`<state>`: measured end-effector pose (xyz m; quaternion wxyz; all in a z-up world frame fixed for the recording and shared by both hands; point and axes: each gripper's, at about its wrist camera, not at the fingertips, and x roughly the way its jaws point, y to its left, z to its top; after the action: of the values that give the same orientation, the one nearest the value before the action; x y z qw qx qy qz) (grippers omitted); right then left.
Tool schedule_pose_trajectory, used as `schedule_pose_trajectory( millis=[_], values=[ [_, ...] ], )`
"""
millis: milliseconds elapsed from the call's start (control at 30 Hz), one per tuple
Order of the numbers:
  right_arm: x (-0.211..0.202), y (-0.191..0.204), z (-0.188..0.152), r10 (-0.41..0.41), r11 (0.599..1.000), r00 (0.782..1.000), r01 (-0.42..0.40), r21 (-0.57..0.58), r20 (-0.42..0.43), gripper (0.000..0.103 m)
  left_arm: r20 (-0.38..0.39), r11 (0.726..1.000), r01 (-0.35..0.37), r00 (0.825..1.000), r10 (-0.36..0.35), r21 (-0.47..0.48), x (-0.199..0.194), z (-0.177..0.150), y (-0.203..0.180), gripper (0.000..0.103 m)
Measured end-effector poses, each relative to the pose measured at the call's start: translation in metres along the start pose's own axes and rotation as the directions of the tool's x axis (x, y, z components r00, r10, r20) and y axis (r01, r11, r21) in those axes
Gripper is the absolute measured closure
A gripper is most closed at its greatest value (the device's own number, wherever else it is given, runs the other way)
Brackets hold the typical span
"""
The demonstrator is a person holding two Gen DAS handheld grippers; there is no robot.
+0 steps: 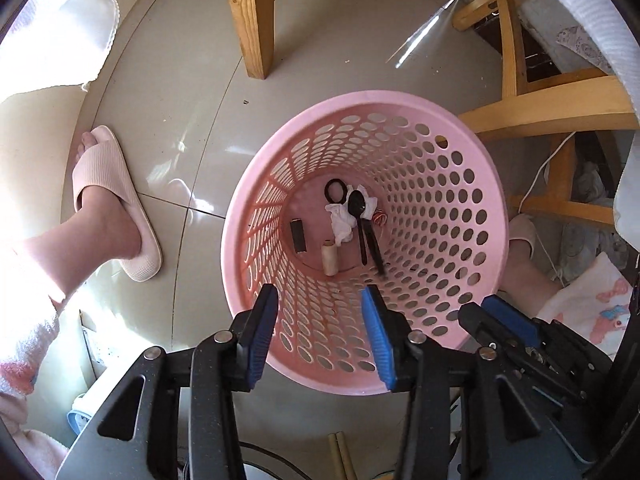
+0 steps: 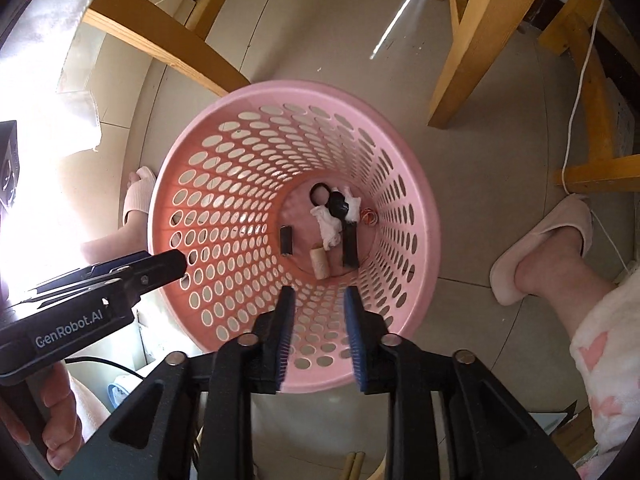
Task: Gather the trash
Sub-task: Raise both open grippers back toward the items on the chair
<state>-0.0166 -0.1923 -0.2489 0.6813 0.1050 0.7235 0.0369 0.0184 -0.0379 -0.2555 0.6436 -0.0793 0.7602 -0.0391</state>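
A pink perforated basket [image 1: 472, 184] stands on the floor below both grippers; it also shows in the right wrist view [image 2: 208, 184]. On its bottom lie a black plastic spoon [image 1: 357, 208], a crumpled white tissue [image 1: 344, 226], a black ring [image 1: 335, 191], a small dark battery [image 1: 297, 236], a beige thread spool [image 1: 329, 258] and a rubber band [image 2: 369, 215]. My left gripper [image 1: 320, 300] is open and empty above the near rim. My right gripper [image 2: 320, 300] is open and empty above the same rim, and it shows at the right of the left wrist view [image 1: 480, 312].
Wooden chair and table legs [image 1: 250, 16] stand beyond the basket. The person's slippered feet [image 1: 116, 208] [image 2: 540, 248] stand on either side on the tiled floor. A white cable [image 2: 576, 92] hangs at the right. White cloth [image 1: 580, 4] hangs over the furniture.
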Motion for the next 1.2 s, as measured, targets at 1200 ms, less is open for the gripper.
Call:
schedule_pose_trajectory(
  millis=[1200],
  values=[
    [-0.158,0.062,-0.034,-0.079,0.971,0.794,0.198,-0.133,0.603,0.054,0.536,0.993,-0.101,0.843,0.049,0.067,-0.155,-0.022,-0.003,0.044]
  ],
)
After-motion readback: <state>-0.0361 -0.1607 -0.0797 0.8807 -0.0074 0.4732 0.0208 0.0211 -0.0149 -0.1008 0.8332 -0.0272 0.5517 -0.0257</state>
